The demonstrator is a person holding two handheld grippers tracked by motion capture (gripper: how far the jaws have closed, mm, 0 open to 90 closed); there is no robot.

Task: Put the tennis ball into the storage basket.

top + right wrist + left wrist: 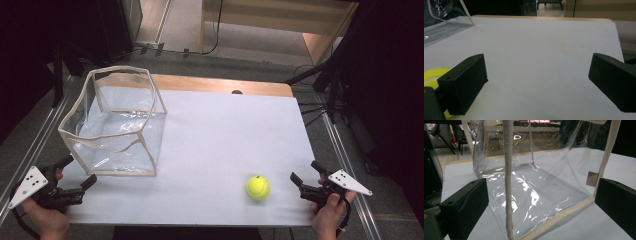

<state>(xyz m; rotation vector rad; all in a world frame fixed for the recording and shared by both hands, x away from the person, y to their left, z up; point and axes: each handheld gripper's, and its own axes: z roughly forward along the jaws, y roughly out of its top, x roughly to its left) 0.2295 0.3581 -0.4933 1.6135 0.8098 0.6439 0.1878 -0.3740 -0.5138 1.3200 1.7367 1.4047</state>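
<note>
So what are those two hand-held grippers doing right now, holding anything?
Left hand-held gripper: open, holding nothing.
Right hand-held gripper: open, holding nothing.

Your left tool [80,173] points at a bag [114,125] of clear, glossy plastic film, wrinkled and catching glare, its edges bound in matt cream cloth tape that looks rough and woven. The ball [258,188] near your right tool [306,176] has a fuzzy yellow felt surface. The bench [225,135] carries a smooth, matt white sheet over bare wood at the far edge. Both tools look like matt black plastic.
</note>
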